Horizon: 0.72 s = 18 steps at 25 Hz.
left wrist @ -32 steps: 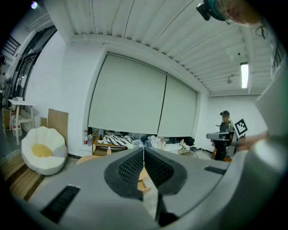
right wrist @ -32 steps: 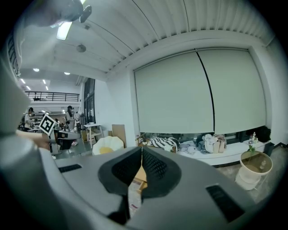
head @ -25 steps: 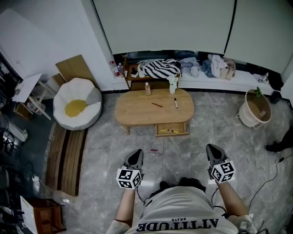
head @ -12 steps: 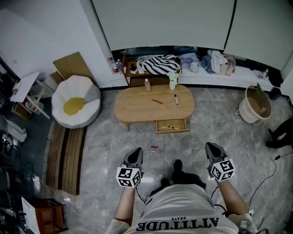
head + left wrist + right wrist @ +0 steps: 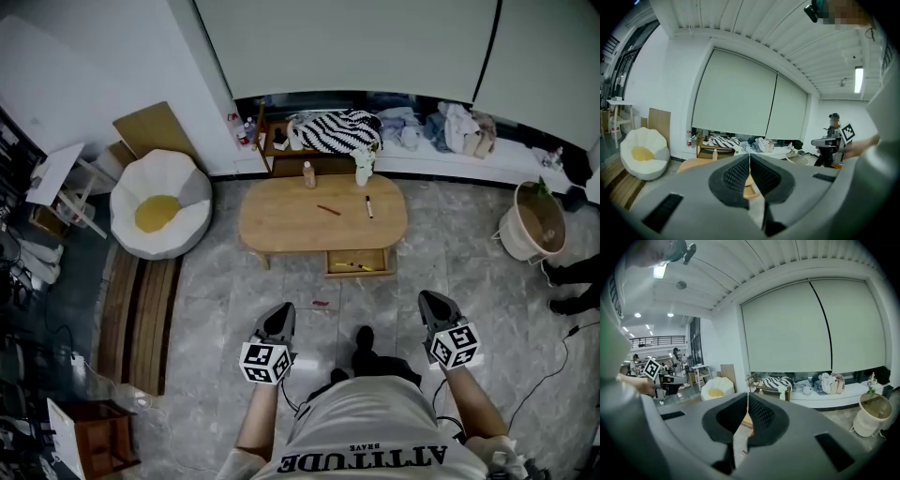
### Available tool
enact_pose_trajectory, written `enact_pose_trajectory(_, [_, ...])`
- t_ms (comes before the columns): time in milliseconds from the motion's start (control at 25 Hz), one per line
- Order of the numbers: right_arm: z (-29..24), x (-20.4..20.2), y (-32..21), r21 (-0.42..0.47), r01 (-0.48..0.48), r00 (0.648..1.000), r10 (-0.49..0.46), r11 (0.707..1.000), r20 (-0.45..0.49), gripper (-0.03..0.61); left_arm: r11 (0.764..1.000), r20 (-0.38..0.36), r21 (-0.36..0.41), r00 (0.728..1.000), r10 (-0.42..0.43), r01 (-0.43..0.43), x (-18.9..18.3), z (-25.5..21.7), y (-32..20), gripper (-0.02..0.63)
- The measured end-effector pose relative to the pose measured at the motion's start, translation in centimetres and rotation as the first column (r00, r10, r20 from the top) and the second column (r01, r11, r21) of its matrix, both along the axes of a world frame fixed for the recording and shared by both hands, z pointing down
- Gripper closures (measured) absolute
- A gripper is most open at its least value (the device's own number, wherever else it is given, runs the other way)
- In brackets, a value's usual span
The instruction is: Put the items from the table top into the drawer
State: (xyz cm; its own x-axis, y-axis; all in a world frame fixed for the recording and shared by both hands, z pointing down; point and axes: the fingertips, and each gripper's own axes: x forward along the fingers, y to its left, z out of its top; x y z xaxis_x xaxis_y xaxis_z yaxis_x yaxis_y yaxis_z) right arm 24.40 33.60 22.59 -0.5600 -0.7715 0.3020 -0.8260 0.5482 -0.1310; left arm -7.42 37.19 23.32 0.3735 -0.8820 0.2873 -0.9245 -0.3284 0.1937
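On the oval wooden table [image 5: 277, 225], across the room from the person, the loose items are lying in the open. A thin red pen [image 5: 328, 210] is sitting near the middle of the top, and a black marker [image 5: 368, 206] is lying just to its right, the two not touching. At the table's far edge a small bottle [image 5: 308, 174] and a white vase [image 5: 362, 172] are standing upright, a little apart.

Under the near edge, right of centre, the drawer [image 5: 360, 275] is hanging open, and a yellow stick-shaped item [image 5: 345, 265] is lying inside it. A small red object [image 5: 320, 304] is lying on the grey tiled floor [image 5: 216, 300], between the drawer and the person.

The left gripper [image 5: 281, 310] and the right gripper [image 5: 431, 299] are being held out in front of the person's body, side by side and well short of the table, both pointing towards it. Each gripper's own view is showing its jaws pressed together with nothing between them.

To the left of the table a white shell-shaped seat [image 5: 157, 204] with a yellow centre is resting on the floor. Behind the table a black-and-white striped cloth [image 5: 333, 131] is lying on a low shelf, and off to the right a round pale basket [image 5: 539, 222] is standing near the wall.
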Motion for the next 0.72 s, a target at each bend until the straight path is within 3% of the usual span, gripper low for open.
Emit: enact_pose_trajectory(720, [1.8,1.6,-14.7,-0.072,0.086,0.996,-0.087,0.994,-0.017,0.557,0.999,0.021,-0.036,0.999,-0.040,0.040,3.5,0.6,-12.2,0.592])
